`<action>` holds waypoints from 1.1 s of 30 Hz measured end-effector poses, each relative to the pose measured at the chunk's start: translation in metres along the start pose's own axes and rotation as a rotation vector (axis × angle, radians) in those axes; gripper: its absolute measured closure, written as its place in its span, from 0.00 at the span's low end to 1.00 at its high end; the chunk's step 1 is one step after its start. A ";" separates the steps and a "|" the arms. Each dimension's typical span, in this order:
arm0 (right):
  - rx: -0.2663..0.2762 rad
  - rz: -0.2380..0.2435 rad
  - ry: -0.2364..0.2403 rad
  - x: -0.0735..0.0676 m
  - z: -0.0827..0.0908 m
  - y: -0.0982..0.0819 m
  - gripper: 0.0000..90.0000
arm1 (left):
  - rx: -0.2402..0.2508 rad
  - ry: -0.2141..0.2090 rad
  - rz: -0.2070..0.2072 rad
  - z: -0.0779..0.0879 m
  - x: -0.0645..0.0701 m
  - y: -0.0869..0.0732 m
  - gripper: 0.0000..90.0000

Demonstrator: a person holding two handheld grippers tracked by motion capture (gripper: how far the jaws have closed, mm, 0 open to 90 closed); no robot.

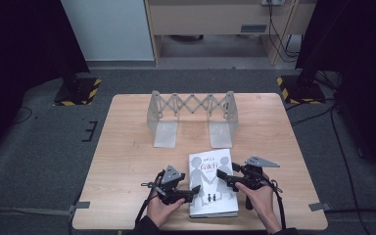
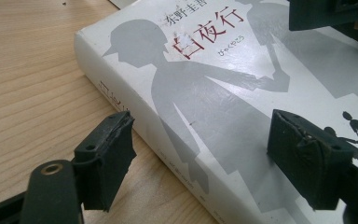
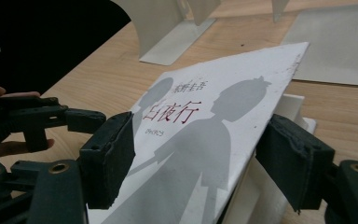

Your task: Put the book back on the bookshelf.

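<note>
Near table edge: white hardback book [image 1: 212, 183] lies flat, spine to the left. Left gripper [image 2: 200, 154] jaws apart, straddling the spine edge. Right gripper [image 3: 196, 158] jaws apart around the cover's free edge, which appears lifted. Judged step: grasping the book. Next: close, raise, probably toward the expandable bookend rack [image 1: 192, 116] beyond.

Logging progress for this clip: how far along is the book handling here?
Early. Done: nothing stowed; the expanding bookend rack stands empty at the table's far side. In hand: the white book lies flat near the front edge, with the left hand-held gripper open astride its spine edge and the right hand-held gripper open around its lifted front cover. Left, probably: gripping, raising and standing it in the rack.
</note>
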State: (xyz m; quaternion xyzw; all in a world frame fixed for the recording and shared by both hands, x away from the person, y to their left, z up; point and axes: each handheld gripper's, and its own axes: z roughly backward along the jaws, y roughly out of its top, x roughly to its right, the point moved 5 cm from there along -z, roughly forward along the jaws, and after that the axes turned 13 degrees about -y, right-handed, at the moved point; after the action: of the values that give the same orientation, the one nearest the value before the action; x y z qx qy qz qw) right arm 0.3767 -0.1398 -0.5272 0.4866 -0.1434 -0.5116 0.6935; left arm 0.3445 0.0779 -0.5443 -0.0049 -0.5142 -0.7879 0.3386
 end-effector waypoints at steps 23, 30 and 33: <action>0.008 0.013 -0.001 -0.004 0.001 0.003 0.31 | -0.005 0.000 -0.007 0.003 -0.001 -0.001 0.22; 0.028 0.031 0.005 -0.008 0.000 0.008 0.30 | 0.003 0.015 -0.010 0.007 -0.003 0.000 0.23; 0.025 0.021 0.019 -0.011 -0.001 0.009 0.29 | -0.003 0.016 -0.012 0.008 -0.003 0.000 0.23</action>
State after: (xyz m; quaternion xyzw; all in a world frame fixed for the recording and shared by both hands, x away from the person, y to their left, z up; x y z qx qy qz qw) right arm 0.3775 -0.1303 -0.5174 0.4984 -0.1482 -0.4978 0.6941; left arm 0.3441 0.0857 -0.5419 0.0039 -0.5104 -0.7906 0.3382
